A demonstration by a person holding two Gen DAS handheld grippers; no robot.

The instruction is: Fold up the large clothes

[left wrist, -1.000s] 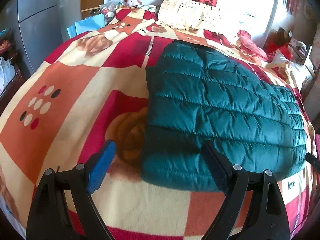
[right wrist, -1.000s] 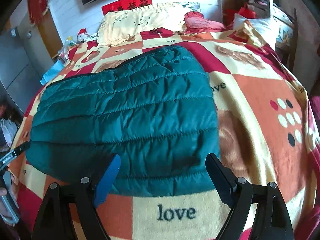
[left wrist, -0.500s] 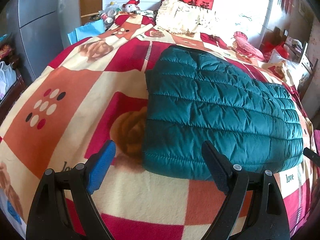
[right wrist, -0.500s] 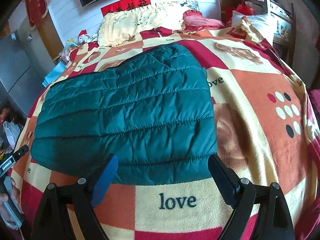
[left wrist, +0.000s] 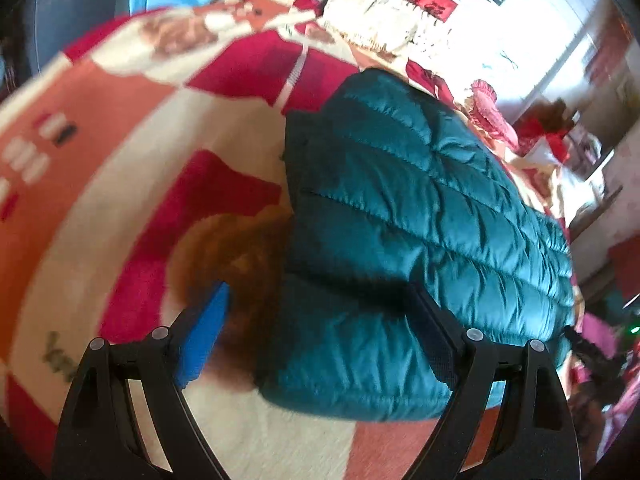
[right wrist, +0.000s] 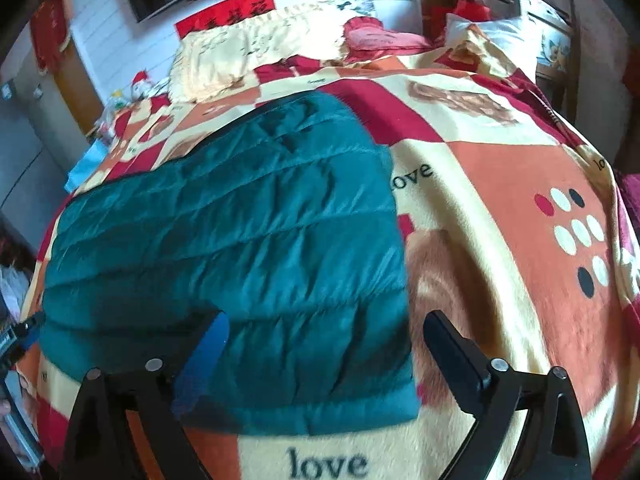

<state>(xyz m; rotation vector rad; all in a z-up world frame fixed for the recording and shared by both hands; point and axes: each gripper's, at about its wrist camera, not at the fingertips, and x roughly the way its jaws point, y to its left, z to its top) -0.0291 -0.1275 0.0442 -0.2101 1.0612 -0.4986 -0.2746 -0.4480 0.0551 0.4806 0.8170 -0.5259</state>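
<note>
Folded jacket (right wrist: 240, 224) on blanket (right wrist: 500, 168)

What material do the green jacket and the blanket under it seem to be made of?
The green jacket looks like thin, slightly glossy synthetic shell, probably nylon or polyester, with padding inside: stitched rows puff up and catch the light. The blanket looks like soft, matte fleece or plush with a printed pattern: its surface is fuzzy and shows no shine. Neither fibre can be confirmed by sight.

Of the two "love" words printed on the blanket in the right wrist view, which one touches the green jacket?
The upper "love": its first letter meets the jacket's right edge. The lower one lies apart, below the hem.
</note>
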